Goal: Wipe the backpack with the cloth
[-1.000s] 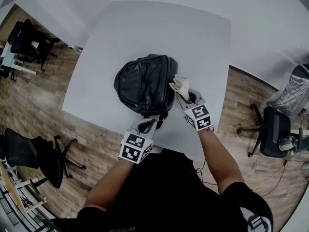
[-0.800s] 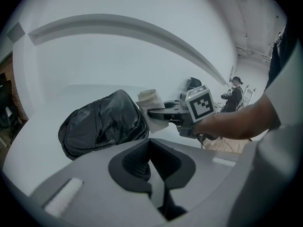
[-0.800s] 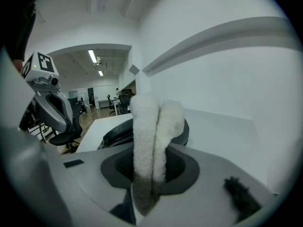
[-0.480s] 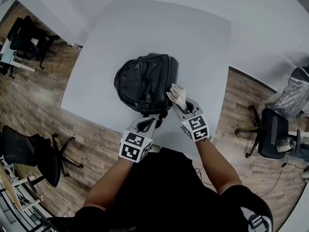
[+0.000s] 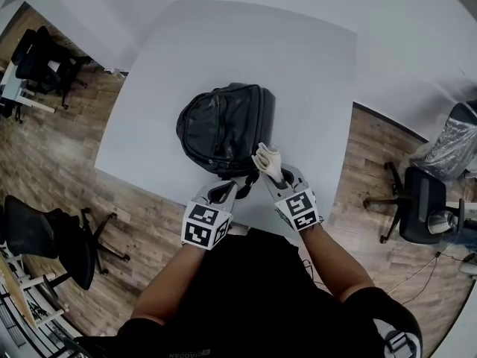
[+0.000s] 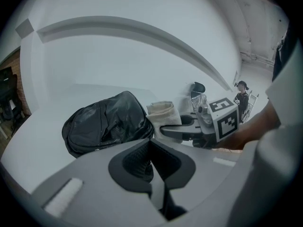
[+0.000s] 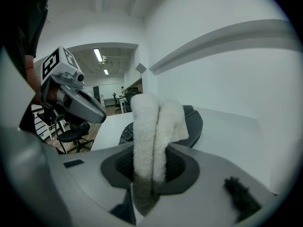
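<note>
A black backpack (image 5: 223, 127) lies flat on the white table (image 5: 246, 51) near its front edge. My right gripper (image 5: 270, 171) is shut on a folded white cloth (image 5: 267, 158), which presses against the backpack's near right corner. In the right gripper view the cloth (image 7: 151, 126) stands up between the jaws, with the backpack (image 7: 191, 119) behind it. My left gripper (image 5: 227, 189) sits at the backpack's near end, shut on what looks like a dark strap (image 6: 168, 207). In the left gripper view the backpack (image 6: 106, 124) and the cloth (image 6: 163, 115) lie just beyond the jaws.
Office chairs stand on the wood floor at the left (image 5: 45, 237), the far left (image 5: 37, 62) and the right (image 5: 421, 200). The table's front edge (image 5: 149, 189) runs right by both grippers. White table surface stretches behind the backpack.
My right gripper has slid the cloth along the backpack's right side toward me, from mid-side to the near corner. The left gripper and the backpack have stayed put.
</note>
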